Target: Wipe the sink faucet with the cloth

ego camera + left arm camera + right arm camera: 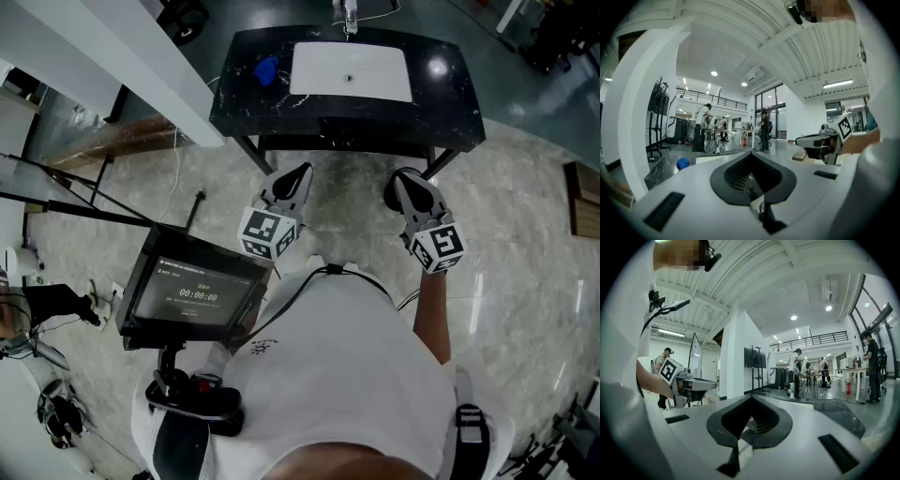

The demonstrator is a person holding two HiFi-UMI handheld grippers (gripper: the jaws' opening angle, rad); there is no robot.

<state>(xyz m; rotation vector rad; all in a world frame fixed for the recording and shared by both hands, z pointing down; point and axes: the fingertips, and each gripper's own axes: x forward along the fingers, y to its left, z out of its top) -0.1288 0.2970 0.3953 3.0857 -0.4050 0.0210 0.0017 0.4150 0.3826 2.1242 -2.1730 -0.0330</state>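
The fingers (738, 172) of your left gripper (298, 176) are pressed fully together with nothing between them, and the fingers (764, 416) of your right gripper (403, 180) are just as tightly closed and just as empty. You hold both grippers level in front of your chest, side by side and apart from each other, each with its marker cube (268, 233) nearest your body and its tips pointing toward the counter (441, 103). From the left gripper view you can see the right gripper off to the side at the same height, and the reverse holds from the right gripper view. Neither gripper is over the counter; both hang above the pale marbled floor (525, 244) just short of its near edge. The blue cloth (267, 69) lies bunched on the dark counter, just beside the left edge of the white sink basin (375, 80), well apart from both grippers. The faucet (349, 17) stands at the basin's far rim, in the middle. To your left, close to your body, a dark screen (192, 295) sits on a stand. In the hall beyond the counter, a few people stand at tables.
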